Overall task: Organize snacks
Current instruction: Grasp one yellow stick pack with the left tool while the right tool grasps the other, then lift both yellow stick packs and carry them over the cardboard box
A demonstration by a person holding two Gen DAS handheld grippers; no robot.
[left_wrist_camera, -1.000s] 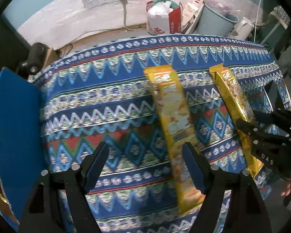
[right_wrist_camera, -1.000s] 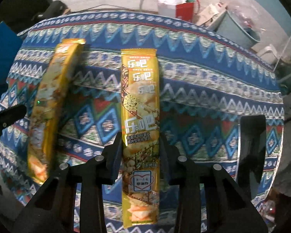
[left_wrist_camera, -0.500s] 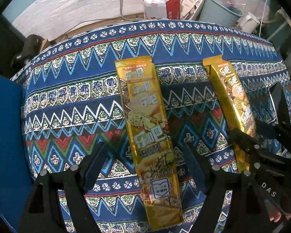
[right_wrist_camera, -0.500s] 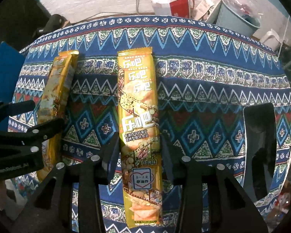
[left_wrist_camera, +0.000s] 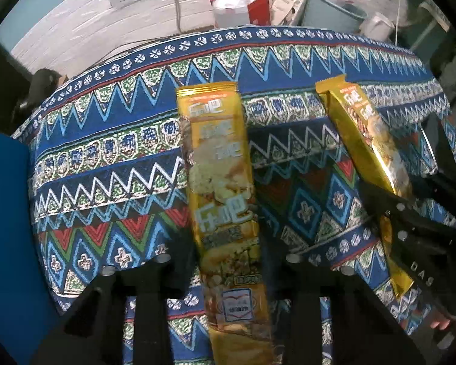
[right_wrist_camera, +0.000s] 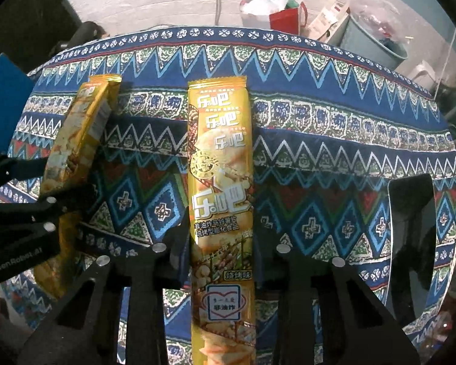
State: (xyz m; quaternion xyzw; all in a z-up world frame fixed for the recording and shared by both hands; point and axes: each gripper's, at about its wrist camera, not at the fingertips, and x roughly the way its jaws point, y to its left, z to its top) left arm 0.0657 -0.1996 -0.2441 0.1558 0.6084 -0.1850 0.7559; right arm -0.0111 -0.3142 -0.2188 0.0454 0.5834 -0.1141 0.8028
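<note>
Two yellow snack packets are counted above the patterned worktop (left_wrist_camera: pixel 106 164): the left packet (left_wrist_camera: pixel 225 213) is clamped by the left hand-held gripper (left_wrist_camera: pixel 228 261), the right packet (right_wrist_camera: pixel 222 200) by the right hand-held gripper (right_wrist_camera: pixel 220 252).

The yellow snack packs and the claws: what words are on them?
"乐吧": brand, several times on the right pack.
"非油炸马铃薯片", "焙烤型膨化食品": mid pack.
"烧烤味": lower right.
"非油炸": heart badge; the line above is too small.
"GenRobot.AI": left claw.
"DAS": right claw.
"乐吧": left pack; the rest is blurred.
</note>
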